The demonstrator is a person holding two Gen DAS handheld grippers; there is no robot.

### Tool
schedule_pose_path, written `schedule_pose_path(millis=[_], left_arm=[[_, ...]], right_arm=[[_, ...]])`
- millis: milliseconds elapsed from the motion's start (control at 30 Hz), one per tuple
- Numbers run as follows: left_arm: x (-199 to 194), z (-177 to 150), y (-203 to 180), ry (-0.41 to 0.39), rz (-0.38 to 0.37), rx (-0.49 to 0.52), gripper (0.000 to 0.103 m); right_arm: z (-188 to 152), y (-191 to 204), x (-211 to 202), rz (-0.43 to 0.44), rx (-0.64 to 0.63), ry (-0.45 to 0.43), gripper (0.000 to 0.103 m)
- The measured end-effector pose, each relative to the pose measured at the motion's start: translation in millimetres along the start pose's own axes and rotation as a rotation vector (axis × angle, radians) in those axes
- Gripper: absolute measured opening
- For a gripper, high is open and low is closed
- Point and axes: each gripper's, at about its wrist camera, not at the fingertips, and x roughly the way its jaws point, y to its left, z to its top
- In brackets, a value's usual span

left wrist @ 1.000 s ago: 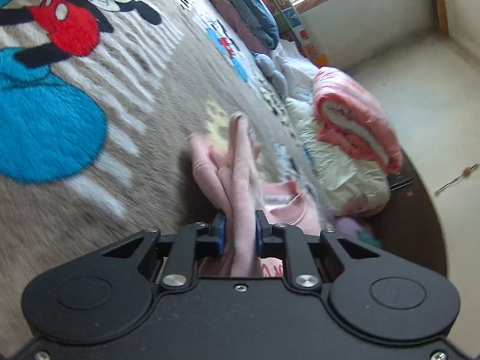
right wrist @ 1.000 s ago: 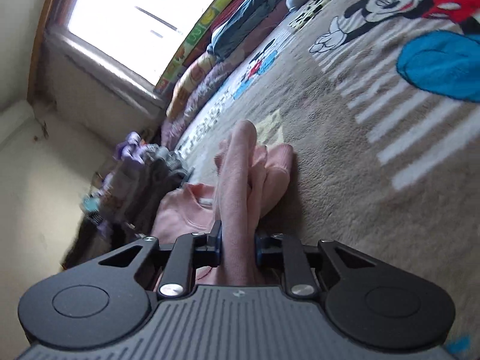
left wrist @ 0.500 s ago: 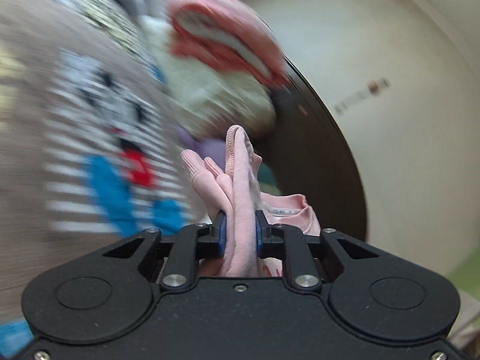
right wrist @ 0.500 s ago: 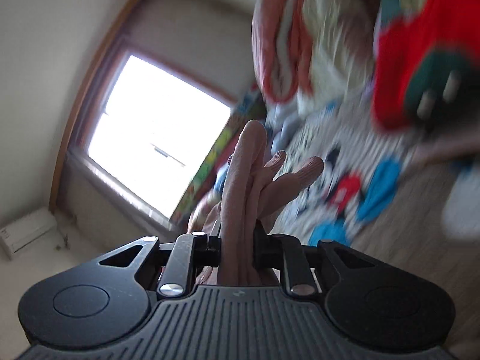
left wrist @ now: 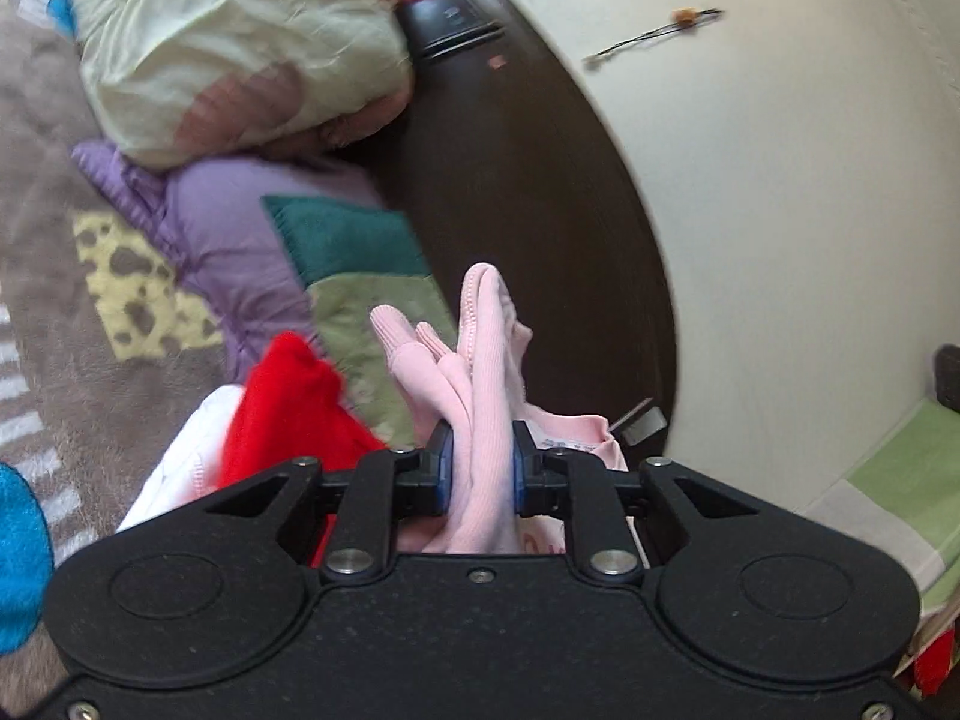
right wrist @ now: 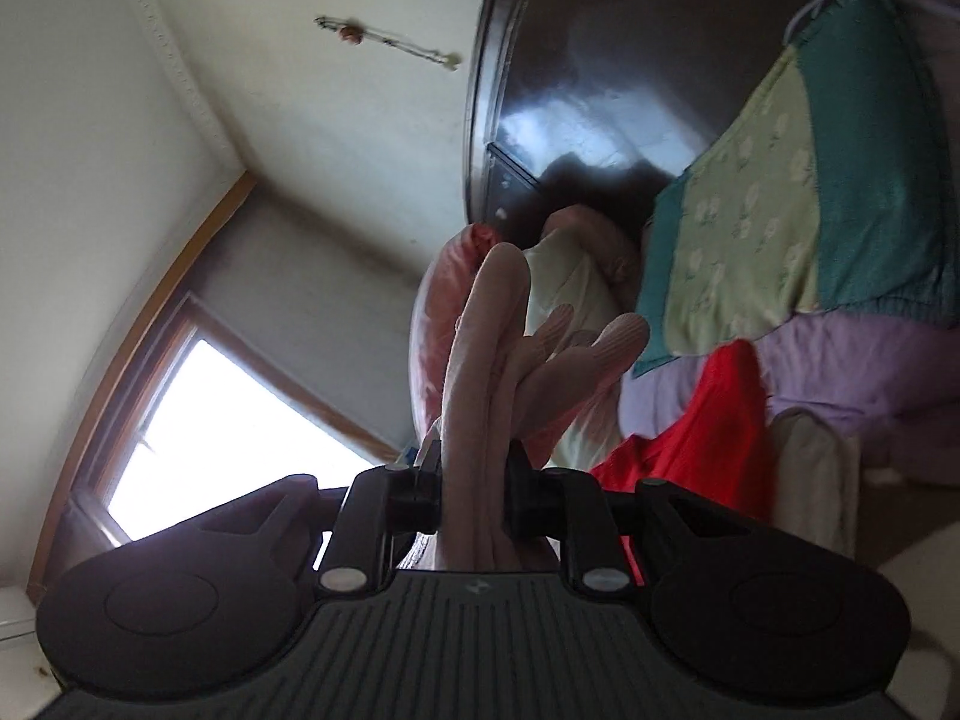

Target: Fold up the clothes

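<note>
I have both grippers clamped on the same pink garment (left wrist: 480, 372). In the left wrist view, the left gripper (left wrist: 478, 471) has its blue pads pressed against a bunched fold of the ribbed pink cloth, which sticks up past the fingers in several rounded folds. In the right wrist view, the right gripper (right wrist: 474, 483) pinches the pink garment (right wrist: 480, 360) the same way, with the folds fanning out above the jaws.

I take the dark headboard (left wrist: 540, 192) as my landmark. The pink garment is held up in front of it, clear of the bedding. To the left of the headboard, a pale cream bundle (left wrist: 240, 42) lies at its foot with a salmon-pink one on top. Below that bundle, beside the headboard, I see a purple quilt (left wrist: 234, 240) with teal and light green patches. A red cloth (left wrist: 282, 414) lies nearer to me than the quilt, just left of my left gripper, on top of something white. The grey blanket (left wrist: 48, 264) with yellow and blue shapes spreads further left of the headboard.

In the right wrist view, a bright window (right wrist: 228, 426) sits well left of the headboard (right wrist: 600, 78).
</note>
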Motion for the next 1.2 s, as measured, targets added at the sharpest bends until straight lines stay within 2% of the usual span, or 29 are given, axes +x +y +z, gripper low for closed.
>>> schedule_pose_path(millis=[33,100,167,200,267,367,433,533,600,667,700,767,833,900,1067,1200], left_arm=[[7,0,9,0.011,0.024,-0.009,0.016],[19,-4,30,0.031,0.130,-0.023,0.016],[23,-11,50,0.034,0.211,-0.056,0.021],[23,-14,57,0.031,0.232,-0.076,0.024],[17,-14,51,0.007,0.219,-0.077,0.026],[8,-15,34,-0.013,0.257,-0.017,0.033],[-4,-16,22,-0.028,0.269,0.020,0.046],[-27,-26,-7,-0.051,0.307,0.134,0.058],[-40,-34,-23,-0.059,0.319,0.184,0.067],[-50,-43,-40,-0.056,0.351,0.234,0.069],[-55,-48,-49,-0.055,0.366,0.257,0.072],[-62,-59,-67,-0.050,0.396,0.310,0.080],[-68,-70,-87,-0.045,0.432,0.368,0.091],[-74,-84,-107,-0.053,0.483,0.443,0.097],[-82,-115,-143,-0.086,0.601,0.587,0.103],[-88,-132,-160,-0.109,0.686,0.610,0.103]], right_arm=[[-2,-9,5,-0.021,0.007,-0.004,0.021],[-15,-28,19,-0.098,0.012,0.022,0.021],[-29,-51,30,-0.145,0.054,0.060,0.022],[-35,-63,34,-0.162,0.082,0.077,0.020],[-37,-58,36,-0.176,0.045,0.074,0.025],[-34,-40,35,-0.206,-0.020,0.064,0.040],[-29,-29,34,-0.238,-0.060,0.061,0.057],[-23,-10,19,-0.287,-0.128,0.057,0.074],[-20,5,-6,-0.309,-0.178,0.075,0.078],[-20,20,-14,-0.337,-0.223,0.102,0.086],[-22,29,-20,-0.356,-0.242,0.118,0.094],[-24,48,-29,-0.398,-0.287,0.148,0.102],[-25,68,-34,-0.449,-0.343,0.178,0.103],[-26,88,-40,-0.505,-0.389,0.220,0.103],[-30,124,-57,-0.612,-0.512,0.280,0.103],[-35,142,-68,-0.670,-0.594,0.311,0.103]])
